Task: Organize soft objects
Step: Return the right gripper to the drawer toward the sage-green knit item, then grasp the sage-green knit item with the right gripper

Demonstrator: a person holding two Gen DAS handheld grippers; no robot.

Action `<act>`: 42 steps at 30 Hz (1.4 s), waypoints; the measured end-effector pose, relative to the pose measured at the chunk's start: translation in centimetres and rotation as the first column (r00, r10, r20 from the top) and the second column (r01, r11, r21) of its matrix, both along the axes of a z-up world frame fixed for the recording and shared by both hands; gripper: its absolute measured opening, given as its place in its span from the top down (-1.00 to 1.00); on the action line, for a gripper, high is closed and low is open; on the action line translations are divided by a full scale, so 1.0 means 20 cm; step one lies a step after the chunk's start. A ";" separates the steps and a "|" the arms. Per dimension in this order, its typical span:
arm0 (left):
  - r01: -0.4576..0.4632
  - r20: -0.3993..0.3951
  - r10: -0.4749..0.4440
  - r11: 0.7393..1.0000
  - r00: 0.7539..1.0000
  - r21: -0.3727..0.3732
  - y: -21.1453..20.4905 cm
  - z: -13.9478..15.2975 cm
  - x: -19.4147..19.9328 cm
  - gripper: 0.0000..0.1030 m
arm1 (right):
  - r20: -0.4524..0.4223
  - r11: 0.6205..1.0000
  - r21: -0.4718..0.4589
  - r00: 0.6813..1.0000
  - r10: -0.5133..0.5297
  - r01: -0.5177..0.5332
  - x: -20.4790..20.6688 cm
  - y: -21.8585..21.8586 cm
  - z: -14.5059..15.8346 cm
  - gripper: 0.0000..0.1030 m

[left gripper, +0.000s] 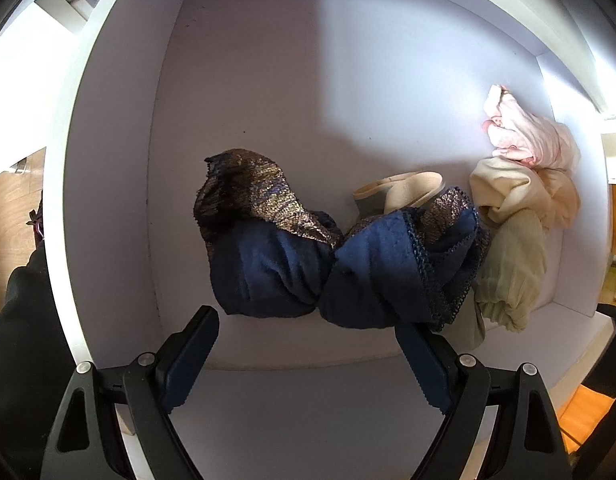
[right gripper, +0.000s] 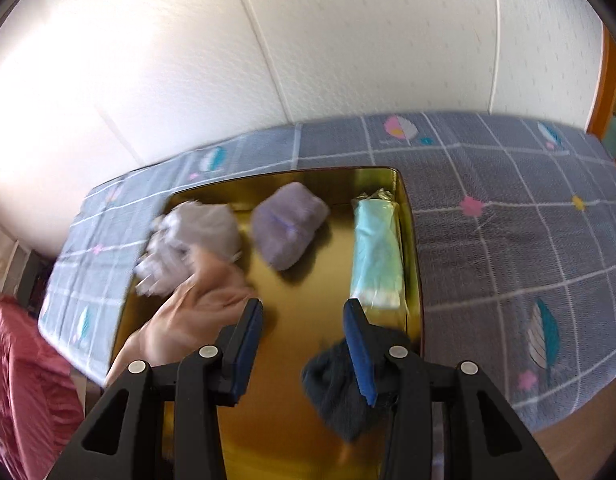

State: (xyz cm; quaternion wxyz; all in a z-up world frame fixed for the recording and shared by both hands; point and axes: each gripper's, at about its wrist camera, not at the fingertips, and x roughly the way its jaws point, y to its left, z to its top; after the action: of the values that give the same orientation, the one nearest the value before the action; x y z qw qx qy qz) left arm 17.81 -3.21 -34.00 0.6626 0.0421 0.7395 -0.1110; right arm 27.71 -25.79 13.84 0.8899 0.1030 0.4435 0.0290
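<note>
Left gripper (left gripper: 304,336): points down into a white drawer (left gripper: 108,200), jaws spread wide, nothing between the pads. Navy garment with lace trim and metallic-gold patches (left gripper: 340,256): lies crumpled on the drawer floor just beyond the fingertips, its near edge at the tip of the right-hand finger; long axis runs across the line of the fingers, pinched at the middle, with one bronze-patterned corner rising ahead and to the left. Beige item (left gripper: 400,192): directly behind the navy garment. Cream and pale-green fabric (left gripper: 508,248): ahead and to the right, draping toward the drawer's near edge. Pink fabric (left gripper: 524,132): farther right, against the drawer's side wall. Right gripper (right gripper: 304,312): jaws partly open, nothing between the pads, poised over a gold tin (right gripper: 412,240) that sits on a grey checked bedsheet (right gripper: 508,220). Dark blue fuzzy bundle (right gripper: 340,396): beside and under the right-hand finger, outside the gap; contact cannot be told. Peach cloth (right gripper: 188,312): just left of the left-hand finger, blurred. Mint-green folded packet (right gripper: 378,248): ahead of the right-hand finger along the tin's wall, long axis pointing away from the claw. Lilac bundle (right gripper: 288,224): farther ahead, centre. Grey-white bundle (right gripper: 192,240): ahead left, blurred.
</note>
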 end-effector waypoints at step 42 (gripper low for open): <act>0.007 0.028 -0.008 0.999 1.000 0.034 0.01 0.04 -0.06 -0.77 | -0.663 0.922 0.271 0.748 -0.031 0.278 -0.75 -0.11 -1.69 -0.59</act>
State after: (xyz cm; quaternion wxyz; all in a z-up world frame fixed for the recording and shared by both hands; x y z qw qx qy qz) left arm 16.67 -2.99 -33.30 0.6718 0.0578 0.7317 -0.1003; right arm 12.61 -27.96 -19.98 0.6476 0.3012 0.6999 -0.0043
